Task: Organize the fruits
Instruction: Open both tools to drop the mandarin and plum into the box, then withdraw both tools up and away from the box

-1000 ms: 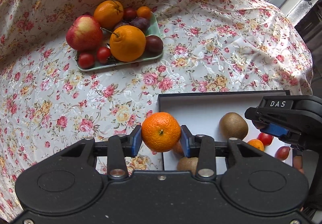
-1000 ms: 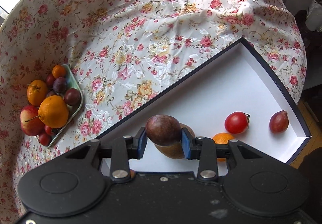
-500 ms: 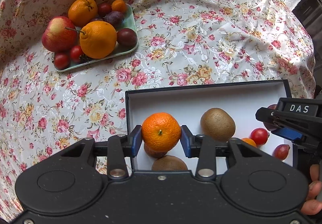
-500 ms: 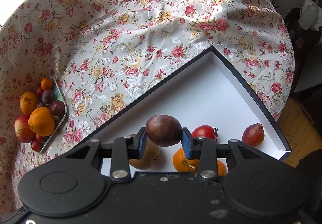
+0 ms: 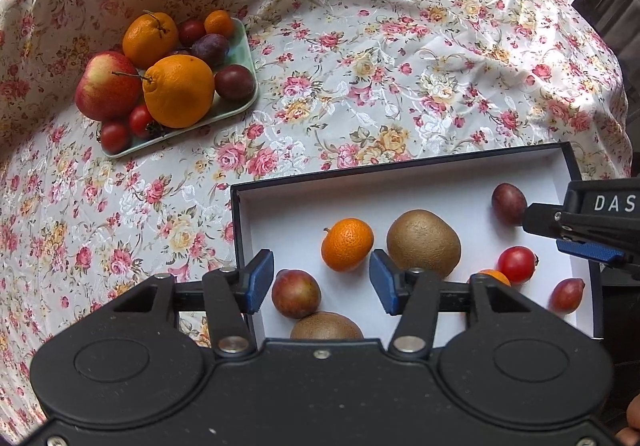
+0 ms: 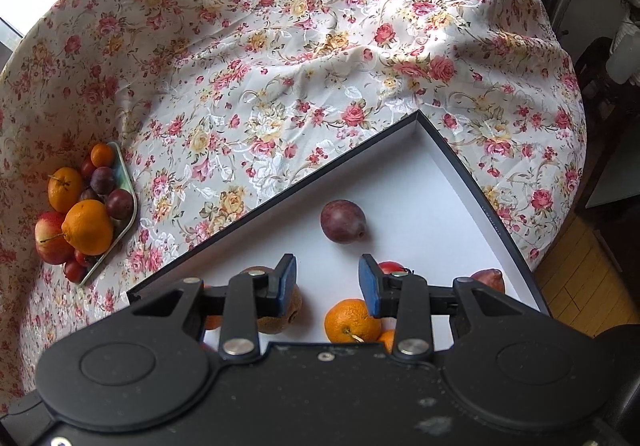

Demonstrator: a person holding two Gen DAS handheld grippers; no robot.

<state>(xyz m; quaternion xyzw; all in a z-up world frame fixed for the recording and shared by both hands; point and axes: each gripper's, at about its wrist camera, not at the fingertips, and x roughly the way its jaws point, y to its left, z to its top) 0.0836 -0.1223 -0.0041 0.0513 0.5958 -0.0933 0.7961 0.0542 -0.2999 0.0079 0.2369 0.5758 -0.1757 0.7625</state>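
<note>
On the far left of the flowered tabletop (image 5: 360, 57), the green tray (image 5: 248, 57) still carries its pile: an apple (image 5: 106, 85), two big oranges (image 5: 178, 89), plums, cherry tomatoes and a small tangerine. None of that has shifted in the last second.

What has changed is in the white box (image 5: 400, 189) near the front. A second ago the left gripper (image 5: 322, 280) was clamped on a mandarin (image 5: 346, 244) just beside the box's left wall. Now that mandarin lies on the box floor, and the fingers (image 5: 260, 282) are opening, their blue pads standing clear on either side with nothing pressed between them. It sits just left of a kiwi (image 5: 423, 244), with a reddish plum (image 5: 296, 294) and a second kiwi nearer the camera.

Further right, the right gripper (image 6: 327, 282) has done the same. The dark plum (image 6: 343, 221) it was carrying now rests free on the box floor, beyond its parted, empty fingers. A tomato (image 6: 390, 266), another mandarin (image 6: 348, 320) and a small red fruit lie near it.

So two more fruits look delivered, and both grippers are probably free to return to the tray, where plenty remains.
</note>
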